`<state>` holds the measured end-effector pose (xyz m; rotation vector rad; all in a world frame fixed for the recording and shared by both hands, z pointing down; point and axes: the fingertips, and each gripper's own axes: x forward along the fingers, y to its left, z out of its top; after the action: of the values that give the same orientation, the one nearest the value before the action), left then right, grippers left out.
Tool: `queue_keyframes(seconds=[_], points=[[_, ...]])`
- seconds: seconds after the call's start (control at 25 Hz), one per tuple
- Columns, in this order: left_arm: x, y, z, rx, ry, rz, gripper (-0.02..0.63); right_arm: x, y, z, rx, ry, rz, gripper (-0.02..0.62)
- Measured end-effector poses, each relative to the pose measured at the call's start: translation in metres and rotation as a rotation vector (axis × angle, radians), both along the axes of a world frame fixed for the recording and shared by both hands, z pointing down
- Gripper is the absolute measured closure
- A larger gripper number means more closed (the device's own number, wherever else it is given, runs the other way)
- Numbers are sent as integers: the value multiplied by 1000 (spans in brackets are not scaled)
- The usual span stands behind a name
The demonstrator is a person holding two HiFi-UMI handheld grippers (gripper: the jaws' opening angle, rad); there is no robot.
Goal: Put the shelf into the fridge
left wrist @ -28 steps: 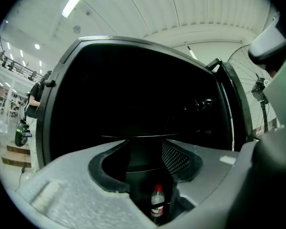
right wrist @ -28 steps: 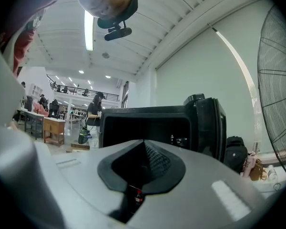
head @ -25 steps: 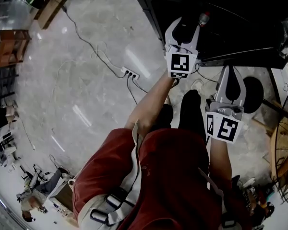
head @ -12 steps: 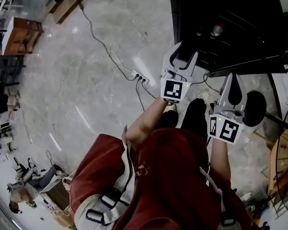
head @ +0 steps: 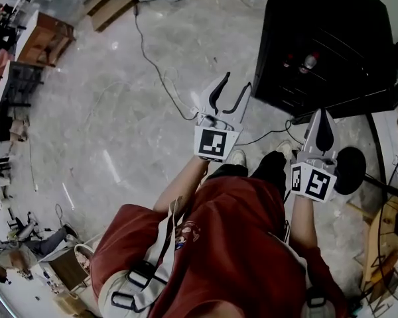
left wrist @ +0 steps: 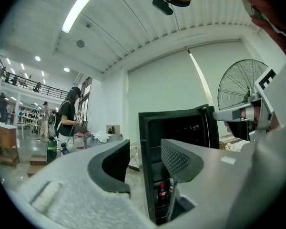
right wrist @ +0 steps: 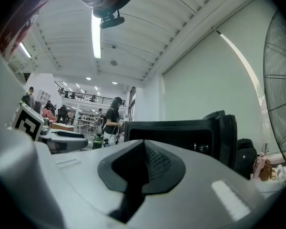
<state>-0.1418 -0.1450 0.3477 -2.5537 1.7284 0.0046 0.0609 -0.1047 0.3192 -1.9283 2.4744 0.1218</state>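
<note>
The black fridge (head: 331, 38) stands open at the upper right of the head view, with bottles (head: 310, 61) on a low shelf inside. No loose shelf shows in any view. My left gripper (head: 233, 85) hangs over the floor just left of the fridge, open with nothing between its jaws. In the left gripper view the fridge (left wrist: 181, 128) stands ahead, past the left gripper (left wrist: 145, 151), with bottles (left wrist: 162, 194) low inside. My right gripper (head: 322, 116) is shut and empty, in front of the fridge's near edge. The right gripper view shows the right gripper (right wrist: 144, 149) closed, the fridge (right wrist: 181, 128) beyond it.
A cable (head: 149, 52) runs across the pale floor to the left of the fridge. A round black base (head: 350, 169) sits by my right gripper, and a wooden frame (head: 385, 237) stands at the far right. A standing fan (left wrist: 238, 87) and a person (left wrist: 66, 116) appear in the left gripper view.
My left gripper has drawn back from the fridge's front edge to the left, over bare floor, still open. The right gripper stays shut. The head view has shifted, so the fridge sits further right.
</note>
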Motion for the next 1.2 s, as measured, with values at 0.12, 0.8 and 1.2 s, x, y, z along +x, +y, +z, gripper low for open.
queue_keyframes(seconds=[0.12,0.8,1.2], points=[[-22,17,-21,9,3,-32,396,-8,6,-16,13,-6,-15,597],[-73,59,-91,76,-85,-112,459,-34,27,-82,119,28,-68,597],[-87,65,-87,73,-56,-178,582,-41,34,-79,116,38,-80,597]])
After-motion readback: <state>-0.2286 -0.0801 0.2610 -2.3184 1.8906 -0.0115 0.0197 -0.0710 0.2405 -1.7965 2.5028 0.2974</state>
